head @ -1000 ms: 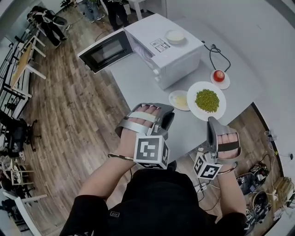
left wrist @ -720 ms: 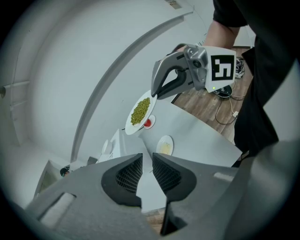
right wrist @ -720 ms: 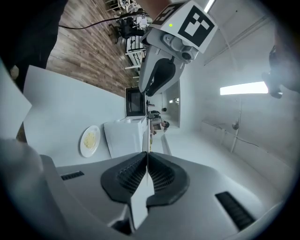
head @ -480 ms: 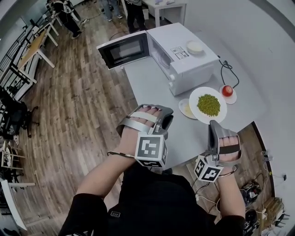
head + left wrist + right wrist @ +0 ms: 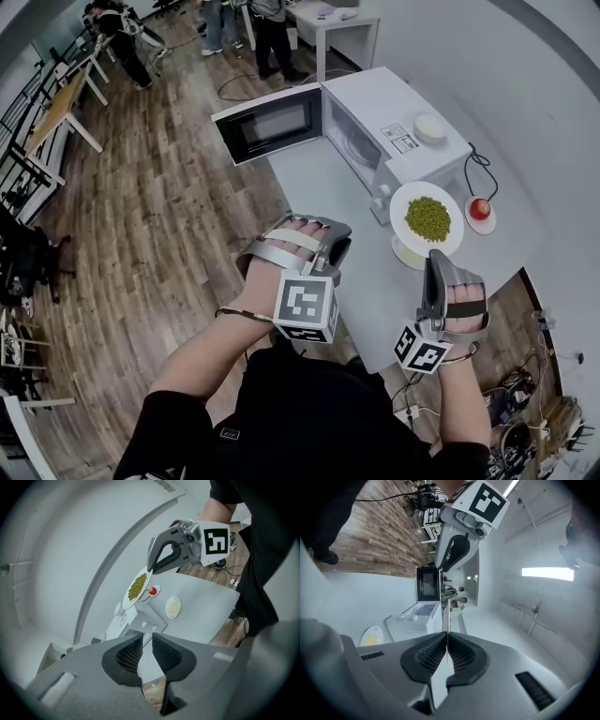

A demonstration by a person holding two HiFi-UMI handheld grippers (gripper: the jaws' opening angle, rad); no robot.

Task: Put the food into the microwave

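**Peas [image 5: 428,218] not yet in microwave [image 5: 403,131]**
Right claw [image 5: 446,641] is gripping the plate [image 5: 401,199] rim (door [image 5: 272,124] open, 11 o'clock); left claw [image 5: 146,648] is idling narrow, empty.

Steep overhead; both gripper views toward microwave [image 5: 398,141]

Brown wood-plank floor [image 5: 159,216]; white wall [image 5: 534,84] behind white table [image 5: 314,183]; wooden-topped desks [image 5: 58,108] far left; cable tangle [image 5: 525,412] on floor lower right; bright light strip [image 5: 547,573] overhead
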